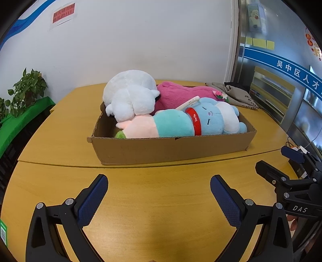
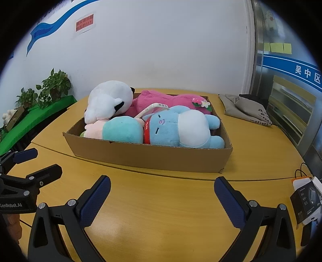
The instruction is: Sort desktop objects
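Black tongs (image 1: 159, 193), blue textured pads (image 1: 91, 203), silver screws

1. A plain white wall (image 1: 140, 40) rises ahead of the hand-held gripper, behind the yellow-brown wooden bench (image 1: 151, 191).
2. High on the wall to the left hang a red paper notice with a white border (image 1: 63, 15) and a blue wave-shaped stripe (image 2: 46, 30).
3. Far left, leafy green potted plants (image 1: 28, 86) stand on a bright green cloth-covered ledge (image 1: 18, 125).
4. To the right, a metal-framed glass partition (image 1: 271, 84) carries a blue band with white characters (image 1: 291, 70) and yellow sticky notes (image 1: 259, 42).
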`<action>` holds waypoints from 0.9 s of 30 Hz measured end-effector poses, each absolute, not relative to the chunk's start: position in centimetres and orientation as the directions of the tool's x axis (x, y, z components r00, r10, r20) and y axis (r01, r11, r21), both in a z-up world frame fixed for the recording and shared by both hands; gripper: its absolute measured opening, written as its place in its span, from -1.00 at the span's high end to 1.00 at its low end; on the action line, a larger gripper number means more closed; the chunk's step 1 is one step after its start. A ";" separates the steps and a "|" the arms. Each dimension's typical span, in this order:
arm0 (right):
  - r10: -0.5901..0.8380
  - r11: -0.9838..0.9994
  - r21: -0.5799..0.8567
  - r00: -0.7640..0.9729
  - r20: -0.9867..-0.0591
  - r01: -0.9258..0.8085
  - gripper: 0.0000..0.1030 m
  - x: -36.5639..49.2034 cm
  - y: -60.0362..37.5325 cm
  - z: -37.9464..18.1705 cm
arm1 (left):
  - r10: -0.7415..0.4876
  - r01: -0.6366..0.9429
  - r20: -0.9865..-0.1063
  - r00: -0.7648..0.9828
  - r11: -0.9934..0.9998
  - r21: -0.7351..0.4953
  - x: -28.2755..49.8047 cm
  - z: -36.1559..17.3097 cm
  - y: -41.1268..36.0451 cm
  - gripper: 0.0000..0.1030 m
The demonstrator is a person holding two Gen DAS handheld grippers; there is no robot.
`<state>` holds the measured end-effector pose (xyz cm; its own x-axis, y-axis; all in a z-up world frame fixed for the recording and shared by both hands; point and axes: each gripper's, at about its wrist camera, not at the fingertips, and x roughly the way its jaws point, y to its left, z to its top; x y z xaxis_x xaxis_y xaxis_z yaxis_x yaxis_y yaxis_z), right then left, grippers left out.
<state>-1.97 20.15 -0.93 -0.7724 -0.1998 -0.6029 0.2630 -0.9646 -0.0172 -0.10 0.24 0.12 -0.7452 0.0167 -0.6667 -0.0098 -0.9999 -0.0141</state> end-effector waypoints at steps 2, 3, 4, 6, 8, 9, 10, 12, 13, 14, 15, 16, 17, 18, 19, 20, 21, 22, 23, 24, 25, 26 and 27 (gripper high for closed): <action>-0.216 -0.961 -0.005 -0.757 -0.617 0.278 -0.99 -2.2 20.2 -1.5 | 0.022 -0.020 -0.665 -0.747 -1.000 -0.011 -0.4 0.2 0.6 -1.00; -0.224 -0.959 0.001 -0.749 -0.624 0.285 -0.99 -2.4 20.2 -1.8 | 0.030 -0.028 -0.663 -0.748 -1.000 -0.013 -0.6 0.2 0.6 -1.00; -0.231 -0.956 0.008 -0.741 -0.630 0.292 -0.99 -2.5 20.2 -2.1 | 0.064 -0.050 -0.656 -0.752 -0.998 -0.041 -0.9 0.1 -0.6 -1.00; -0.247 -0.952 0.021 -0.724 -0.644 0.306 -0.99 -2.8 20.3 -2.6 | 0.127 -0.089 -0.641 -0.757 -0.992 -0.091 -1.4 -0.4 -3.0 -1.00; -0.279 -0.943 0.046 -0.703 -0.654 0.331 -0.99 -3.1 20.8 -3.4 | 0.119 -0.088 -0.646 -0.754 -0.993 -0.080 -2.0 -2.2 -6.6 -1.00; -0.311 -0.932 0.065 -0.692 -0.652 0.357 -0.99 -3.2 21.9 -3.8 | 0.119 -0.092 -0.654 -0.747 -0.993 -0.075 -1.9 -2.9 -8.2 -1.00; -0.334 -0.921 0.070 -0.686 -0.646 0.382 -0.99 -3.2 22.9 -4.1 | 0.118 -0.096 -0.663 -0.739 -0.993 -0.070 -1.8 -3.6 -9.9 -1.00; -0.387 -0.887 0.059 -0.668 -0.636 0.458 -0.99 -2.7 25.0 -4.9 | 0.118 -0.105 -0.680 -0.724 -0.993 -0.060 -1.6 -5.0 -13.1 -1.00; -0.410 -0.863 0.042 -0.650 -0.640 0.504 -0.99 -2.5 26.2 -5.5 | 0.117 -0.110 -0.688 -0.716 -0.992 -0.055 -1.5 -5.8 -14.8 -1.00; -0.423 -0.840 0.023 -0.629 -0.653 0.541 -0.99 -2.3 27.3 -5.9 | 0.116 -0.114 -0.696 -0.709 -0.992 -0.050 -1.4 -6.5 -16.4 -1.00; -0.425 -0.825 0.010 -0.610 -0.669 0.565 -0.99 -2.3 28.4 -6.4 | 0.116 -0.119 -0.704 -0.701 -0.992 -0.045 -1.3 -7.2 -18.0 -1.00; -0.424 -0.816 0.008 -0.589 -0.688 0.578 -0.99 -2.4 29.6 -6.8 | 0.115 -0.123 -0.712 -0.693 -0.992 -0.040 -1.2 -7.9 -19.7 -1.00; -0.420 -0.811 0.015 -0.564 -0.711 0.585 -0.99 -2.8 30.9 -7.4 | 0.113 -0.129 -0.720 -0.685 -0.991 -0.033 -1.1 -8.6 -21.2 -1.00; -0.412 -0.812 0.026 -0.542 -0.732 0.583 -0.99 -3.3 32.3 -8.0 | 0.110 -0.142 -0.727 -0.678 -0.990 -0.018 -1.0 -9.0 -22.0 -1.00; -0.405 -0.818 0.038 -0.527 -0.747 0.574 -0.99 -3.8 33.8 -8.5 | 0.121 -0.161 -0.731 -0.671 -0.987 -0.016 -1.0 -9.2 -22.1 -1.00; -0.394 -0.827 0.047 -0.519 -0.759 0.560 -0.99 -4.4 35.2 -9.0 | 0.132 -0.180 -0.736 -0.664 -0.984 -0.015 -1.1 -9.4 -22.3 -1.00; -0.377 -0.837 0.044 -0.517 -0.768 0.545 -0.99 -5.1 36.4 -9.4 | 0.143 -0.199 -0.741 -0.656 -0.980 -0.013 -1.2 -9.6 -22.5 -1.00; -0.361 -0.843 0.033 -0.519 -0.775 0.536 -0.99 -5.6 37.2 -9.7 | 0.154 -0.218 -0.746 -0.648 -0.976 -0.012 -1.3 -9.8 -22.6 -1.00; -0.348 -0.846 0.023 -0.520 -0.780 0.533 -0.99 -6.1 38.0 -10.1 | 0.165 -0.237 -0.751 -0.640 -0.971 -0.011 -1.4 -10.0 -22.8 -1.00; -0.345 -0.843 0.017 -0.516 -0.784 0.537 -0.99 -6.5 38.6 -10.5 | 0.175 -0.256 -0.755 -0.632 -0.967 -0.010 -1.4 -10.2 -23.0 -1.00; -0.346 -0.840 0.018 -0.508 -0.789 0.543 -0.99 -6.8 39.1 -10.9 | 0.185 -0.275 -0.760 -0.623 -0.961 -0.009 -1.5 -10.4 -23.1 -1.00; -0.345 -0.836 0.021 -0.496 -0.797 0.548 -0.99 -7.2 39.4 -11.5 | 0.195 -0.293 -0.765 -0.614 -0.956 -0.009 -1.6 -10.6 -23.3 -1.00; -0.337 -0.835 0.018 -0.485 -0.807 0.550 -0.99 -7.6 39.8 -12.1 | 0.205 -0.312 -0.769 -0.605 -0.950 -0.008 -1.7 -10.8 -23.5 -1.00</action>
